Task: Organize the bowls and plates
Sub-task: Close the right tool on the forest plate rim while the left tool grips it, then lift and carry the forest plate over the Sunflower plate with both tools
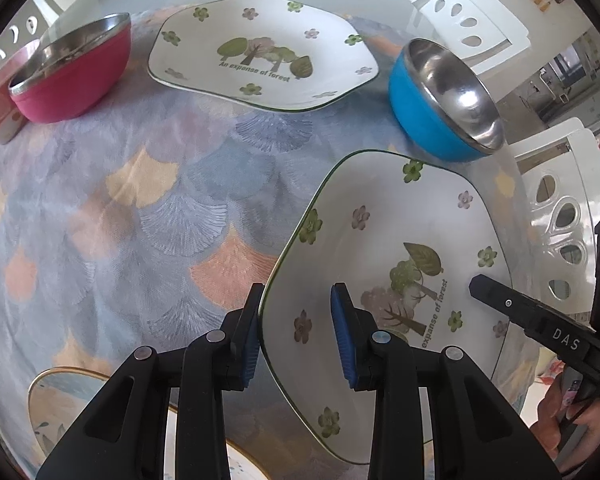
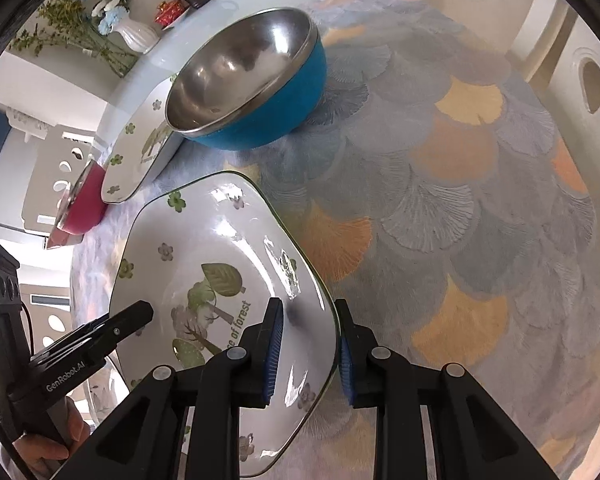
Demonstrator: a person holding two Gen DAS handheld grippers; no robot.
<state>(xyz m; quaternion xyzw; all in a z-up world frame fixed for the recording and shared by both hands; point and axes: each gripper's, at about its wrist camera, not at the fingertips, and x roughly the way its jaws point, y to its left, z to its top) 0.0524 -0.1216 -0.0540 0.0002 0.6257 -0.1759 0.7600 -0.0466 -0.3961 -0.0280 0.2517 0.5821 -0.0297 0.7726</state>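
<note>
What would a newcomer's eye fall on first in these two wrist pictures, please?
First, the floral plate, gripped on opposite rims by the left gripper and the right gripper. Beyond it a blue steel-lined bowl stands on the fan-patterned tablecloth, with a matching second plate and a pink bowl further back.

Floral white plate (image 1: pixel 380 248), blue bowl (image 1: pixel 424 120), pink bowl (image 1: pixel 80 88).

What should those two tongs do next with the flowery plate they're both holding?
Probably carry it across and set it on the matching plate beyond. Both the left tongs and right tongs are clamped on opposite rims of the held plate, which looks tilted off the tablecloth, and stacking the same-patterned pair seems to suit tidying.
</note>
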